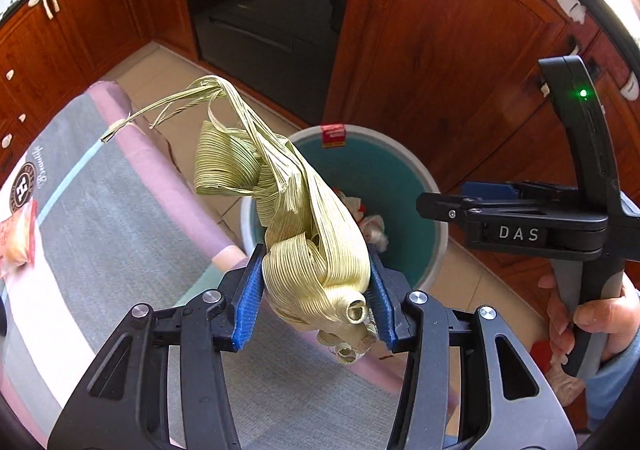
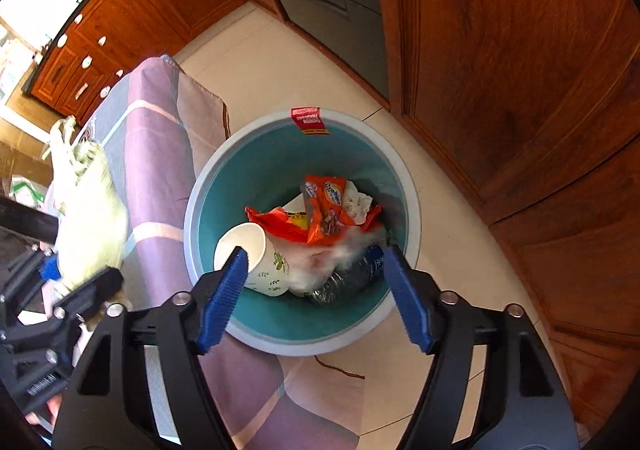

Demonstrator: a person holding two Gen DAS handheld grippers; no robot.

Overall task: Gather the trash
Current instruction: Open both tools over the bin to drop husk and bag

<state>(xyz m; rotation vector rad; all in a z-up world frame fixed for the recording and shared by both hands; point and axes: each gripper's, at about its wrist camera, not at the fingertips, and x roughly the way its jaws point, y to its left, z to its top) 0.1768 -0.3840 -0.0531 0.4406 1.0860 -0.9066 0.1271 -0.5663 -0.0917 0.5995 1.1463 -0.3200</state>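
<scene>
My left gripper is shut on a bundle of pale yellow-green corn husks, held above the table's edge beside the bin; the husks show blurred at the left of the right wrist view. The teal bin with a grey rim stands on the floor, its teal inside wall also in the left wrist view. My right gripper hangs open right over it, pads touching nothing. A blurred white scrap lies below the jaws among a paper cup, an orange snack wrapper and a dark crushed bottle.
A red wrapper hangs on the bin's far rim. The table with a pink and grey striped cloth is left of the bin, a packet near its left edge. Wooden cabinets and a dark oven stand behind. A hand grips the right tool.
</scene>
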